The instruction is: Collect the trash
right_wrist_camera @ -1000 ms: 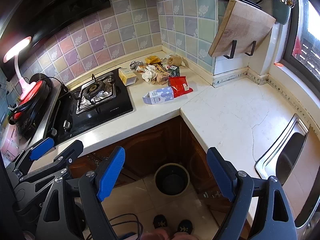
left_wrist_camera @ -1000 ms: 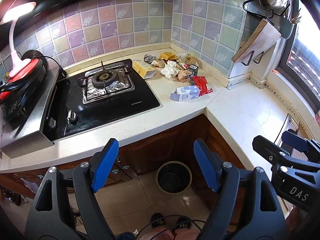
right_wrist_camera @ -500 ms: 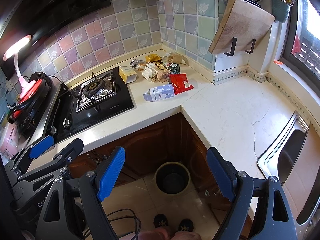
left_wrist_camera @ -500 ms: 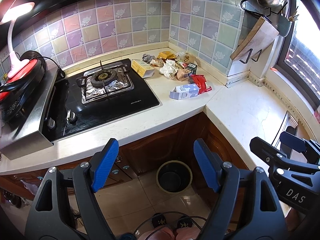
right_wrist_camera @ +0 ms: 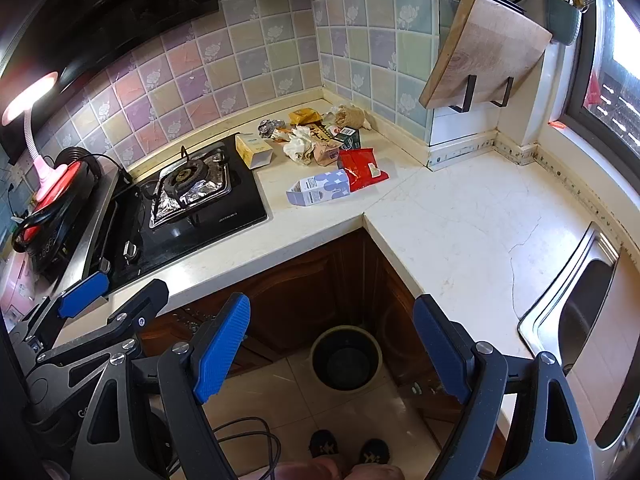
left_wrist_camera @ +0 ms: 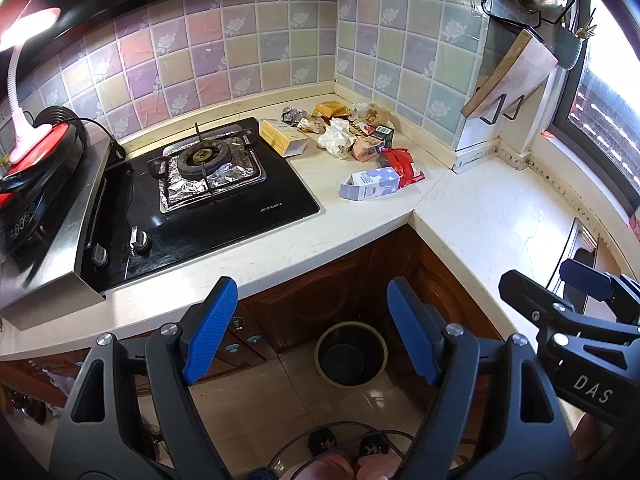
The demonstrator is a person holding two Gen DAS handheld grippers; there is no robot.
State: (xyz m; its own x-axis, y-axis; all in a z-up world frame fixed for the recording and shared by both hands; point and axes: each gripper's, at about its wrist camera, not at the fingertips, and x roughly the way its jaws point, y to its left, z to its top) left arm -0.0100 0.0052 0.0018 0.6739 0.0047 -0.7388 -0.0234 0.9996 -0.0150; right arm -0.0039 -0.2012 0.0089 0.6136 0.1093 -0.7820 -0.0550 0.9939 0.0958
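A heap of trash lies in the counter's corner: a pale blue carton (left_wrist_camera: 370, 185) (right_wrist_camera: 318, 192), a red wrapper (left_wrist_camera: 402, 162) (right_wrist_camera: 362, 168), crumpled white paper (left_wrist_camera: 334, 140) (right_wrist_camera: 298, 146), a yellow box (left_wrist_camera: 282, 142) (right_wrist_camera: 253, 151) and several smaller wrappers. A dark round bin (left_wrist_camera: 351, 354) (right_wrist_camera: 346, 357) stands on the floor below the counter's corner. My left gripper (left_wrist_camera: 310, 326) is open and empty, held high above the floor in front of the counter. My right gripper (right_wrist_camera: 330, 346) is open and empty beside it, above the bin.
A black gas hob (left_wrist_camera: 200, 196) with foil around the burner sits left of the trash. A pink lamp (left_wrist_camera: 24, 128) stands on a red and black appliance at far left. A steel sink (right_wrist_camera: 580, 308) is at right. A cutting board (right_wrist_camera: 484, 52) hangs on the wall.
Both views have shifted slightly, with the counter and trash a little farther away. Both grippers stay open and empty.
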